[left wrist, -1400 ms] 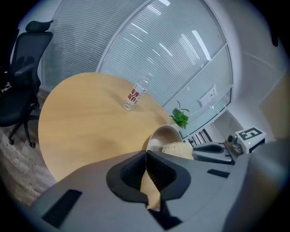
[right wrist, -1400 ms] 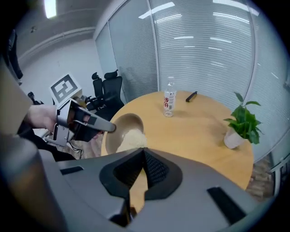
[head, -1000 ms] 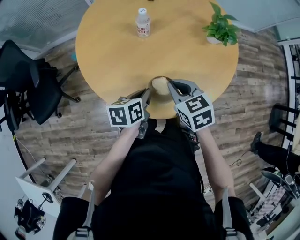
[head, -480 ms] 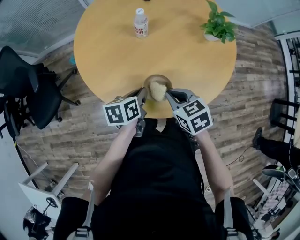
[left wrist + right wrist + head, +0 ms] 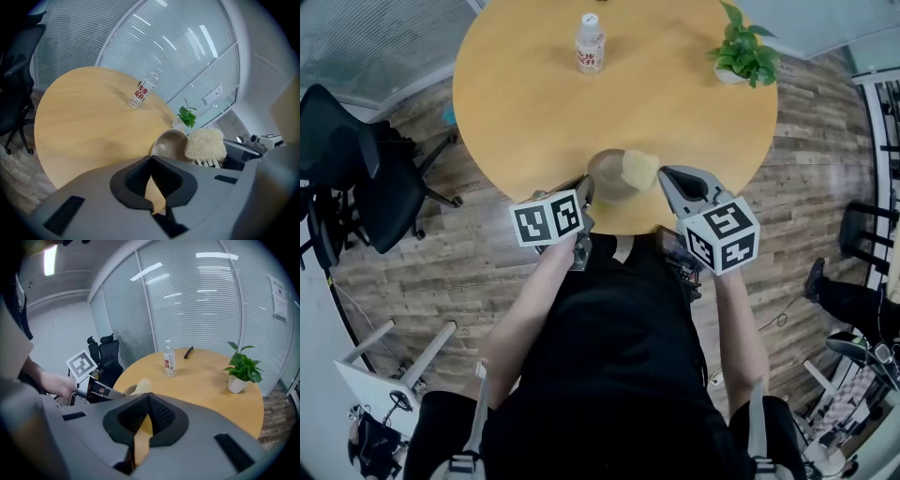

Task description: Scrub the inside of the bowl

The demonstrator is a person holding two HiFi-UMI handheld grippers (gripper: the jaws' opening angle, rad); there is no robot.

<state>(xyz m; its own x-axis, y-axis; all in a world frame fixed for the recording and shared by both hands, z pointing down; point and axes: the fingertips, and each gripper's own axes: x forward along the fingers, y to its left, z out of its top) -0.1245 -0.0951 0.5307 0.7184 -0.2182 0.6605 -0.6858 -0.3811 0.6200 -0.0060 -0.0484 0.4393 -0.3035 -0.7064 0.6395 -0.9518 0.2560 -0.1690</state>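
Observation:
A tan bowl (image 5: 609,175) stands near the front edge of the round wooden table (image 5: 525,103). My left gripper (image 5: 589,186) is shut on its near-left rim; in the left gripper view the bowl's wall (image 5: 168,143) runs in between the jaws (image 5: 151,164). A pale fibrous scrubber (image 5: 640,167) sits over the bowl's right rim, with my right gripper (image 5: 665,174) shut on it. In the right gripper view a tan strip of the scrubber (image 5: 140,386) lies between the closed jaws (image 5: 148,398). Most of the bowl is hidden there.
A water bottle (image 5: 591,44) stands at the table's far side and a potted plant (image 5: 742,53) at the far right. A dark pen-like object (image 5: 188,352) lies beyond the bottle. A black office chair (image 5: 356,159) stands left of the table.
My right gripper has moved to the right, and the scrubber has gone from inside the bowl to over its right rim. The left gripper keeps its hold on the bowl.

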